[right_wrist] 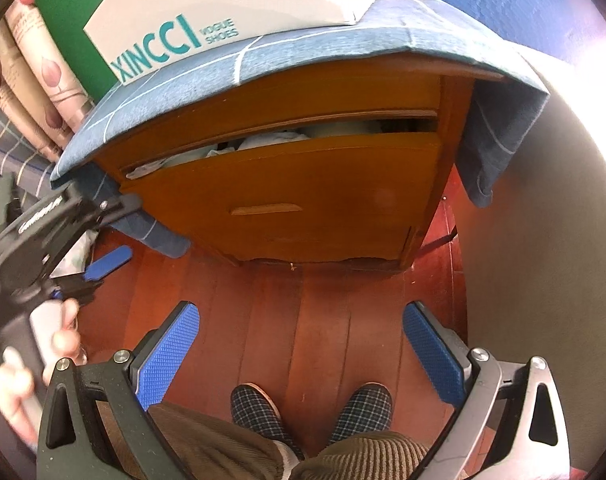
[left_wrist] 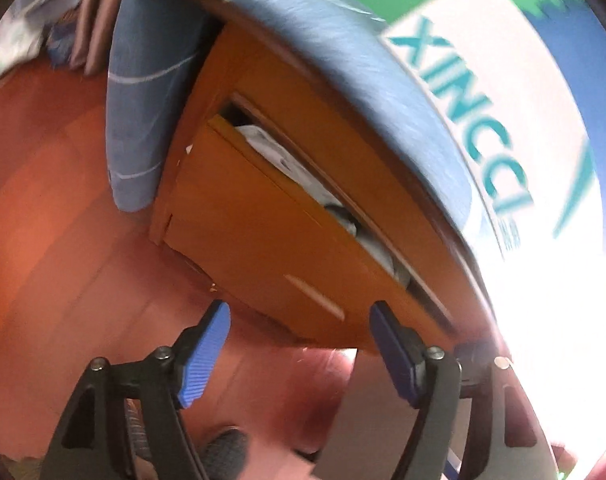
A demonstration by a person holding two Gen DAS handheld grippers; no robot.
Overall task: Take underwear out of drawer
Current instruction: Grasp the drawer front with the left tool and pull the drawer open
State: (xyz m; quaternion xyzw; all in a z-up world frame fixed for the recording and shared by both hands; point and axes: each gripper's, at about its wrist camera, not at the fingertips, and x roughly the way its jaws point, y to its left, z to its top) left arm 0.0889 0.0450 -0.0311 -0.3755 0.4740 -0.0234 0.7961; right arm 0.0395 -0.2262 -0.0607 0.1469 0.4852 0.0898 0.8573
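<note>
An orange wooden nightstand has a drawer [right_wrist: 295, 188] pulled out a little, with a wooden handle [right_wrist: 265, 210] on its front. White and grey underwear [right_wrist: 263, 142] shows in the gap above the drawer front; it also shows in the left wrist view [left_wrist: 303, 176]. My left gripper [left_wrist: 299, 316] is open and empty, close below the drawer handle [left_wrist: 315, 290]. It also shows in the right wrist view [right_wrist: 107, 258] at the nightstand's left. My right gripper [right_wrist: 303, 320] is open and empty above the floor, in front of the drawer.
A blue checked cloth [right_wrist: 303, 48] covers the nightstand top, with a white XINCCI shoe box [right_wrist: 223, 4] on it. The floor [right_wrist: 311, 312] is red-brown wood. My slippered feet [right_wrist: 311, 408] stand below. A grey wall [right_wrist: 543, 240] is at the right.
</note>
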